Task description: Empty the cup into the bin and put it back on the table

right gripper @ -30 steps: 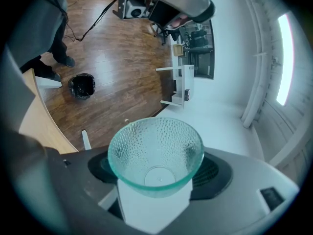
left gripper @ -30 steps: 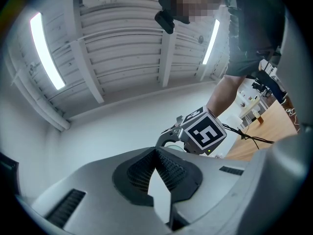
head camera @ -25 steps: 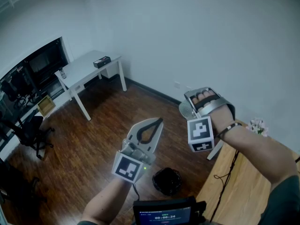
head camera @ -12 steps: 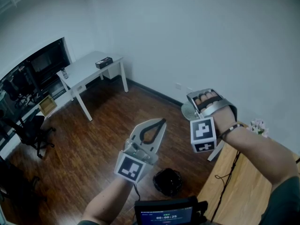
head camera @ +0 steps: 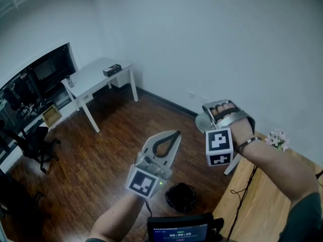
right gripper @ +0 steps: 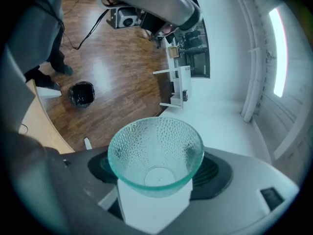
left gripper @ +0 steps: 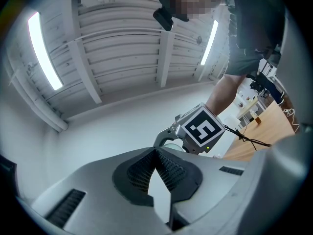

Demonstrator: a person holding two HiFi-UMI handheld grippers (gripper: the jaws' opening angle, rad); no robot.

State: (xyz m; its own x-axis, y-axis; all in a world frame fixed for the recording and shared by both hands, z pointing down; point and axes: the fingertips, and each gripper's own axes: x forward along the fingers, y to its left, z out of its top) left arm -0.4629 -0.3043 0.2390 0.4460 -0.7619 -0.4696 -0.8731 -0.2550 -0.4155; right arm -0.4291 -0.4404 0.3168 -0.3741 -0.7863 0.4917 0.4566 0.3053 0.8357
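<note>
While the right gripper [right gripper: 156,173] is pinching the glass cup [right gripper: 155,146] low on its wall, high above the bin [head camera: 180,196] and off to its side, the cup is looking empty. Tipping out is probably done; the return to the wooden table [head camera: 262,205] beside the bin is waiting. The left gripper [left gripper: 155,152] is idling, tips pressed together on nothing. Count: one cup, one bin, two grippers.

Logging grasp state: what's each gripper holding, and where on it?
Right gripper holds the glass cup by its lower sides, near the base. Left gripper: shut, empty.
</note>
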